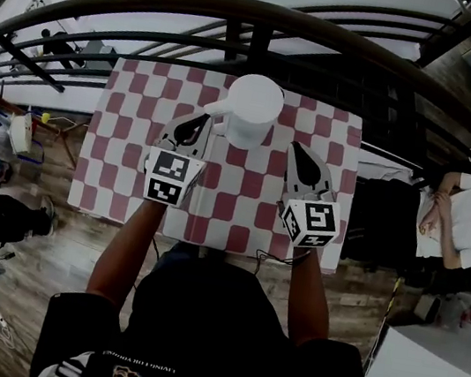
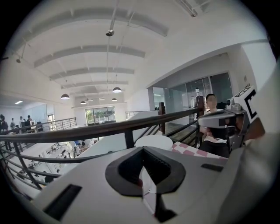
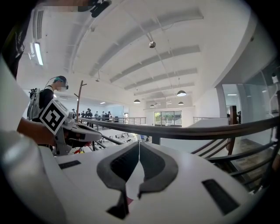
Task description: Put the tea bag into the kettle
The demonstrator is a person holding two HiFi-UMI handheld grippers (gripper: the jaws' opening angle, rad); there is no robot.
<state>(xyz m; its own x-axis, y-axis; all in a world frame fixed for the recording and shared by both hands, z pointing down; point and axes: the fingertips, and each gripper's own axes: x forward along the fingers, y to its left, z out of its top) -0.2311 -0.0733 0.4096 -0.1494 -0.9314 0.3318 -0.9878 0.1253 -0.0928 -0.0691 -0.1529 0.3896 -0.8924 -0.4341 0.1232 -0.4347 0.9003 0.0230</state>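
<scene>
Kettle stands white and upright on the far middle of the table, on a red-and-white checked cloth that covers the tabletop. Its round top faces the head camera, and a short white projection sticks out from its left side; whether that is a spout or a handle cannot be told.

The 2 grippers flank the kettle, both pointing away from the person toward the dark railing beyond the table. The left gripper has its tip just beside the kettle's side projection; whether they touch cannot be told. The right gripper sits near the kettle's right side, clearly apart from it. Each carries its marker cube at the back, close to the holding hand.

In the left gripper view the left gripper has its jaws closed together, tips meeting, and the kettle shows just beyond them as a white disc in front of the railing. In the right gripper view the right gripper also has its jaws pressed together at the tips. Only a pale sliver shows in the gap behind each pair of tips, and what it is cannot be made out.

The tea bag cannot be picked out in any view.

A seated person is at the right, beside the table.
</scene>
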